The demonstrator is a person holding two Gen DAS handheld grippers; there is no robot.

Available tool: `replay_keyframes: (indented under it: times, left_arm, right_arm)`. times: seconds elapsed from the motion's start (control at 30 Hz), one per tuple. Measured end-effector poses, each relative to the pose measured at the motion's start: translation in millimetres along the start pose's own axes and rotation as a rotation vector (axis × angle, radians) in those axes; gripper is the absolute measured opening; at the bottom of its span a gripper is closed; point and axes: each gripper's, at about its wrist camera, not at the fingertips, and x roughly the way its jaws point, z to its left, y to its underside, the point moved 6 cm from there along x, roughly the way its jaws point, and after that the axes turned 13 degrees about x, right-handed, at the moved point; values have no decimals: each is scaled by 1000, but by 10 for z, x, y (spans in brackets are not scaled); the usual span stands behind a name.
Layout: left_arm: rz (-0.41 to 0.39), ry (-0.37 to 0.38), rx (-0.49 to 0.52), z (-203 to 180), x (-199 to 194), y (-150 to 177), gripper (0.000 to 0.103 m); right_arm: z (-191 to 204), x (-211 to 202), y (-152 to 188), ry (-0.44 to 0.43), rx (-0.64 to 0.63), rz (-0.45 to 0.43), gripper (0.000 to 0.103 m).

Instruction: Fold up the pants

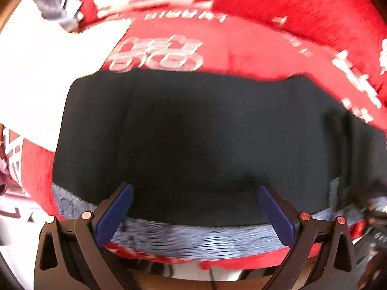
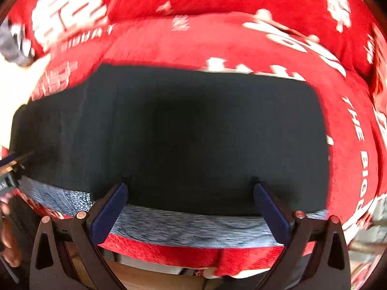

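Lying ahead of both spread grippers (image 1: 196, 188) (image 2: 191, 186), dark pants (image 1: 193, 145)

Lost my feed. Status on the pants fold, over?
Left gripper and right gripper both open, empty. Dark pants lie folded flat on red blanket, grey lining showing at near edge. Nothing in the way.

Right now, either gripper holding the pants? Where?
Nothing held. Left gripper and right gripper are both open over the folded dark pants, jaws wide apart.

Blanket lettering (image 1: 154, 55) motion-blurred, unreadable
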Motion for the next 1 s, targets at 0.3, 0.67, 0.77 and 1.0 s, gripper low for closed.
replay_keyframes:
  times: [0.3,0.67,0.77,1.0]
  left_arm:
    - [-36,13,-18,324,-192,125,103]
    - [-3,-67,-39,836,18,224,103]
    - [3,-58,-100,963,5,257,103]
    - [8,-46,-87,1029,58,260,103]
  right_arm:
    - [283,-37,2,-81,2,37,103]
    - [1474,28,-254,-202,-385,14,103]
    - [1761,279,-241,-185,-428,77,103]
    - [2016,333,-617,-229,-334,52,103]
